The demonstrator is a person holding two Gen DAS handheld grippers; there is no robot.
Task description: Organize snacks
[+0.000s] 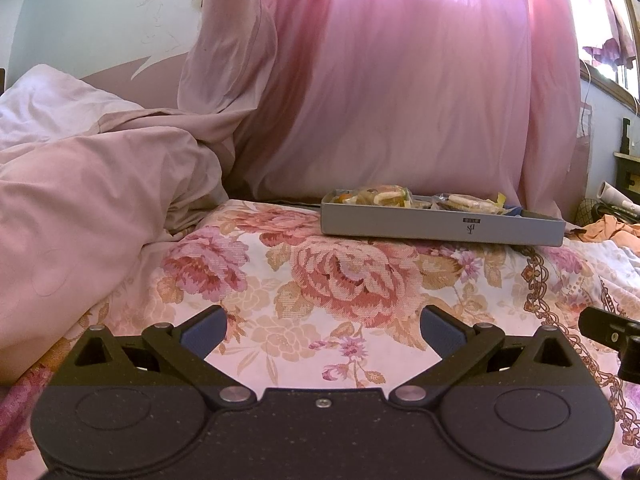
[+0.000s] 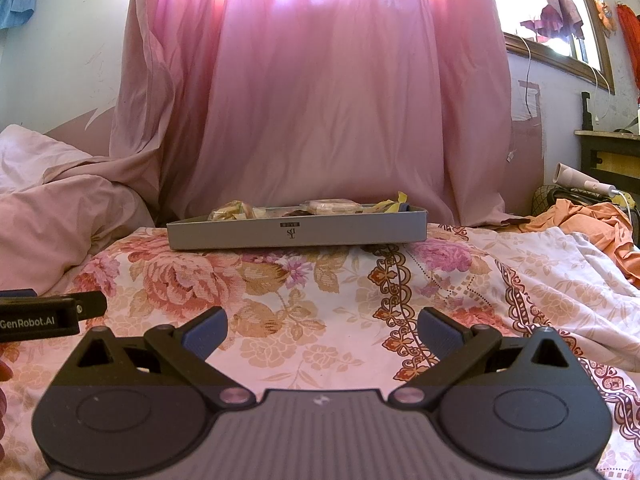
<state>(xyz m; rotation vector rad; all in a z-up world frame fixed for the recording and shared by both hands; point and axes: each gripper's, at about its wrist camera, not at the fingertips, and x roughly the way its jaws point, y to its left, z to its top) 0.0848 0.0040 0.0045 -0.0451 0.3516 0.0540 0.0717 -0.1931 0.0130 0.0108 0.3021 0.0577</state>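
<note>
While both tools, left [image 1: 323, 330] and right [image 2: 323, 330], hover spread and empty, the shallow grey snack-filled tray [image 2: 297, 231] lies broadside ahead on the floral bed [image 2: 320, 292], slightly nearer the right.

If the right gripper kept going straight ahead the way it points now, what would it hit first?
Probably the near wall of the grey snack tray. The right gripper is open and empty, with only floral bedspread between; height is hard to judge.

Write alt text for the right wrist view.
A grey tray of wrapped snacks sits on a floral bedsheet before a pink curtain. The right gripper, jaws open and empty, is low in front.
</note>
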